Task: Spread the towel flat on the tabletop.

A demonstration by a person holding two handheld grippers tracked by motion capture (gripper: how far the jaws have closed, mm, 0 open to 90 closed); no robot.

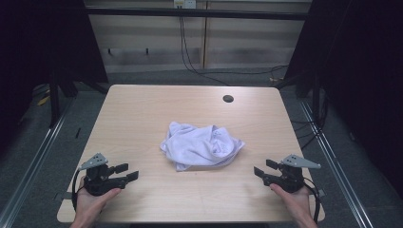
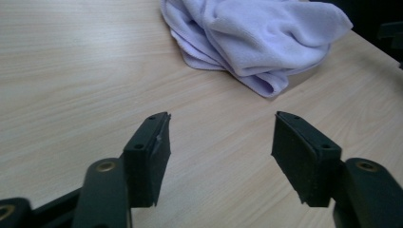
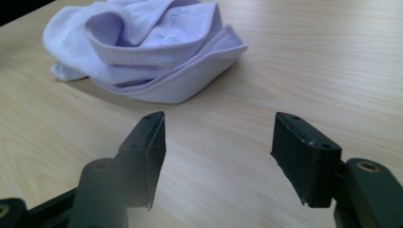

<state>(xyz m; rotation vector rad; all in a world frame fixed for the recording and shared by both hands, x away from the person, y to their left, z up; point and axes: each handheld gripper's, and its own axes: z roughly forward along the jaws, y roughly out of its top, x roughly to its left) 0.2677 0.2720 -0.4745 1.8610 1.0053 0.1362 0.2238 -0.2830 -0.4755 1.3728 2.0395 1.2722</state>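
A crumpled pale lilac cloth (image 1: pixel 202 146) lies in a heap at the middle of the wooden table (image 1: pixel 142 109). My left gripper (image 1: pixel 127 172) rests near the front left corner, held by a hand, pointing right toward the cloth, jaws open and empty. My right gripper (image 1: pixel 264 168) sits near the front right corner, pointing left at the cloth, also open and empty. In the left gripper view the cloth (image 2: pixel 256 35) lies ahead of the open left gripper (image 2: pixel 221 137). The right gripper view has the cloth (image 3: pixel 147 47) ahead and to the left of the open right gripper (image 3: pixel 218 137).
A round cable hole (image 1: pixel 228 99) is in the table's far right area. Cables (image 1: pixel 190 57) hang down the back wall and run along the floor. Dark frame posts (image 1: pixel 54 95) stand at both sides of the table.
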